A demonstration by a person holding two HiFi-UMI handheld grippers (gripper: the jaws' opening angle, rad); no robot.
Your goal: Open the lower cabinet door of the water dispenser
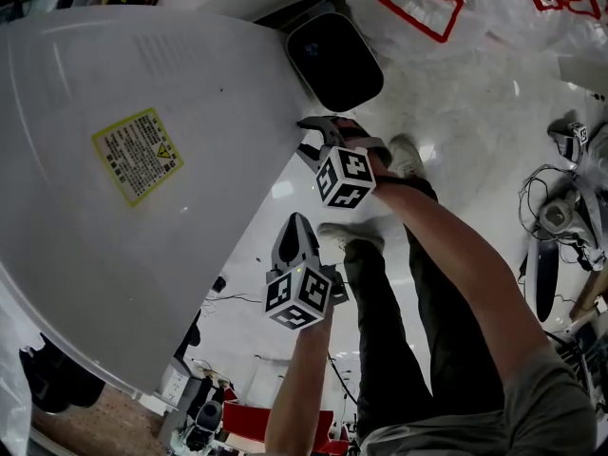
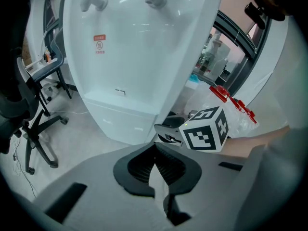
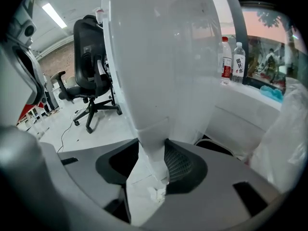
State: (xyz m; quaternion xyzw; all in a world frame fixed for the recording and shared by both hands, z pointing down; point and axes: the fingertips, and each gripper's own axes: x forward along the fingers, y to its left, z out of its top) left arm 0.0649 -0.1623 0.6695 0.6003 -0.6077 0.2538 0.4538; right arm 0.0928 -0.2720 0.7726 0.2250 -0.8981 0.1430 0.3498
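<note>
Water dispenser [image 1: 142, 217] before you: white plastic shell, smooth, soft sheen. Lower cabinet door [image 3: 150, 138]: same smooth white plastic. Yellow label [image 1: 138, 155] on shell: printed sticker, slight gloss. Your left tongs [image 2: 155, 148] and right tongs [image 3: 153, 150]: matt grey plastic bodies, black ribbed pads. Marker cube [image 1: 344, 177]: matt black-and-white print. Floor [image 1: 475, 131] under you: pale, polished, mirrors lights. Bags [image 1: 494, 8]: clear crinkled film. Your trousers [image 1: 385, 331]: dark matt cloth.

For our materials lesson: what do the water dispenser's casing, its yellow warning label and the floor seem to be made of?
The water dispenser looks like moulded plastic: white, smooth, softly glossy curved shell. Its yellow label is probably a printed adhesive sticker, lying flat. The floor may be polished tile or stone: pale, mirroring lights.
</note>
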